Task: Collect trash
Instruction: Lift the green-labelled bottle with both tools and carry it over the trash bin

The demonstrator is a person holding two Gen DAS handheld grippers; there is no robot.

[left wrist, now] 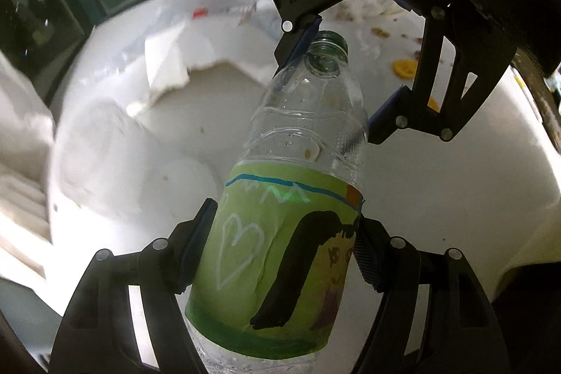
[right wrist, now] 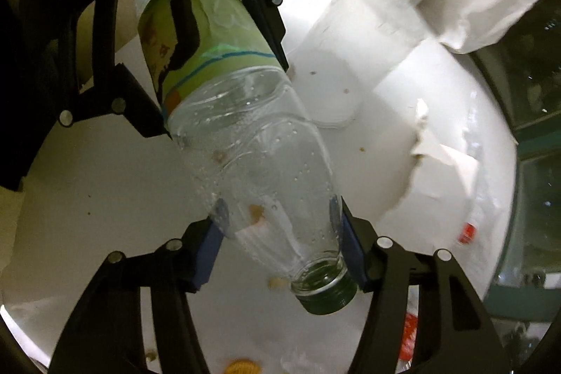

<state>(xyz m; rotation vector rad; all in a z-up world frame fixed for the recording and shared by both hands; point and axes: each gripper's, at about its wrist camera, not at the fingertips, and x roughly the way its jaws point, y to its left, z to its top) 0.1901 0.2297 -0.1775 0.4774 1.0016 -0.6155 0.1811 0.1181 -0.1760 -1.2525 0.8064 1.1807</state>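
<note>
A clear plastic bottle (left wrist: 298, 135) with a green hand-drawn label and a dark green cap is held above the white table (left wrist: 438, 191). My left gripper (left wrist: 285, 251) is shut on the labelled body of the bottle. My right gripper (left wrist: 350, 69) comes in from the top right, its jaws around the bottle's neck, one pad touching near the cap, the other apart. In the right wrist view the bottle (right wrist: 266, 163) lies between my right gripper's (right wrist: 280, 240) blue pads, which touch its clear upper part. The left gripper (right wrist: 217, 58) holds the label end there.
Torn white paper and plastic wrap (left wrist: 168, 65) lie on the table at the left. Food crumbs and a yellow snack piece (left wrist: 403, 67) are scattered at the back right. A red wrapper (right wrist: 468, 232) and a red-white packet (right wrist: 408, 335) lie near the table edge. Dark windows stand behind.
</note>
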